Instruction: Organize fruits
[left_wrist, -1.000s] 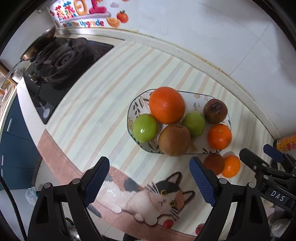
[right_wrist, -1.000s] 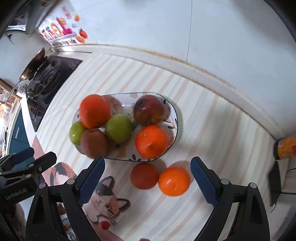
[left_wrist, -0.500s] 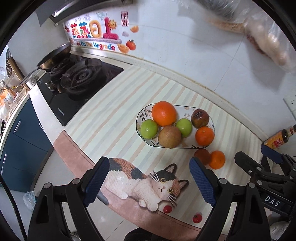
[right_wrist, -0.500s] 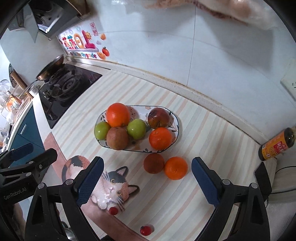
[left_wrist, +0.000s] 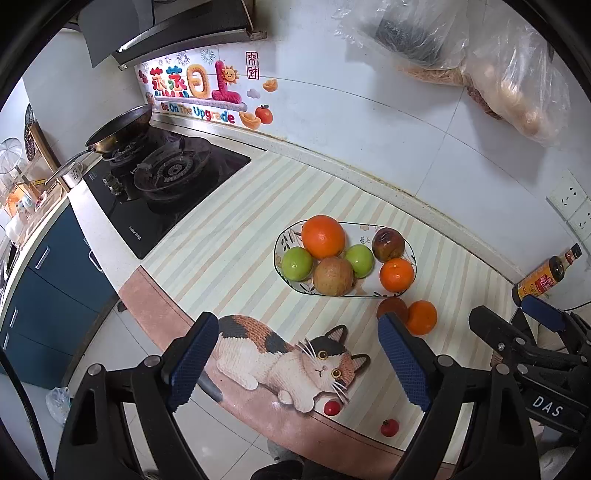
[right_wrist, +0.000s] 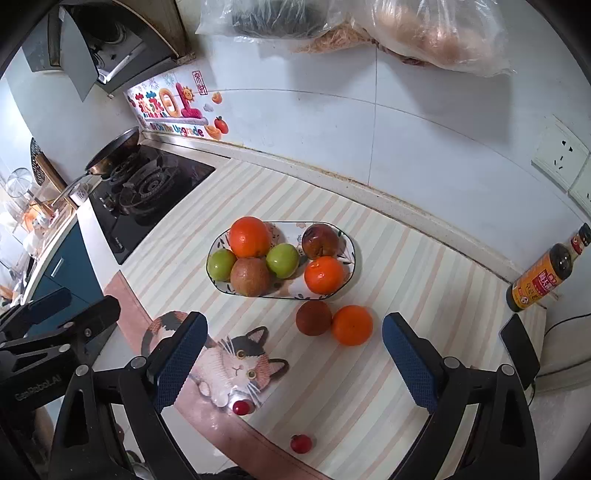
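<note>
Hovering wide open and empty, both the left gripper (left_wrist: 295, 354) and right gripper (right_wrist: 291, 354) face the plate (right_wrist: 352, 254); two fruits (right_wrist: 334, 321) wait outside it.

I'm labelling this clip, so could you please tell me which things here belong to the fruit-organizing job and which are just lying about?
Job:
- plate of fruit
- loose orange
- brown fruit beside it
- two small red fruits at the mat's edge

Lying about:
- sauce bottle
- frying pan
- stove
- hanging bags
</note>
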